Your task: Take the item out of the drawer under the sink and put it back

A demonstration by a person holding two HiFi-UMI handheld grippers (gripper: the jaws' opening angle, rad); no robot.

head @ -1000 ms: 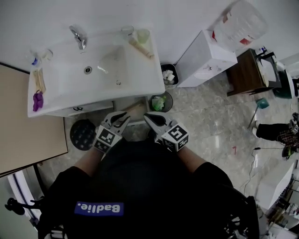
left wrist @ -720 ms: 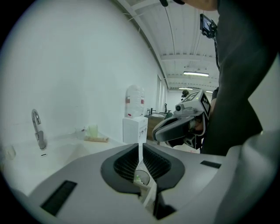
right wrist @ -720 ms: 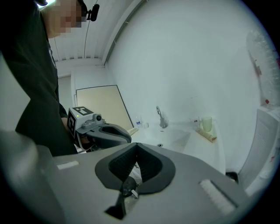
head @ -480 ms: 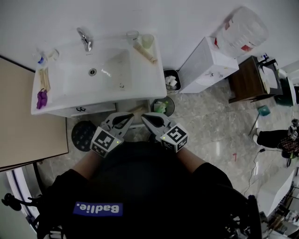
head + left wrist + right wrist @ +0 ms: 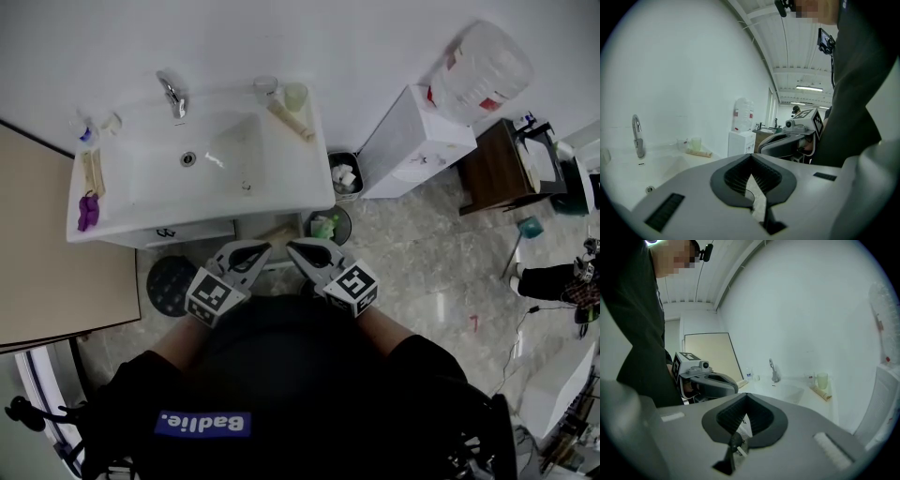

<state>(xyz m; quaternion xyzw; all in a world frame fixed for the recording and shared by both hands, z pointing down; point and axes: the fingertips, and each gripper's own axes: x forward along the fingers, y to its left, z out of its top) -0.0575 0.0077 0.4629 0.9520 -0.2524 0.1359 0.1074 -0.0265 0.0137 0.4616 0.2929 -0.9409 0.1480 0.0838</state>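
Both gripper views bend hard toward the rim and end in a black round border. Above and right of the left gripper (image 5: pixel 751 156) fingers (image 5: pixel 686 192), ceiling strip lights (image 5: pixel 809 88) glow; the wall (image 5: pixel 684 84) beyond them is evenly bright, almost washed out. The dark pads nearest the lens look soft to me. In the head view, the floor (image 5: pixel 436 281) right of the fingers shows pale glare, and the white sink (image 5: pixel 291 169) ahead carries small glints.

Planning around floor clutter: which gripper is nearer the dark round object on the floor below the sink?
Left. The left gripper is just right of the dark round object; the right gripper lies farther right, past the left one.
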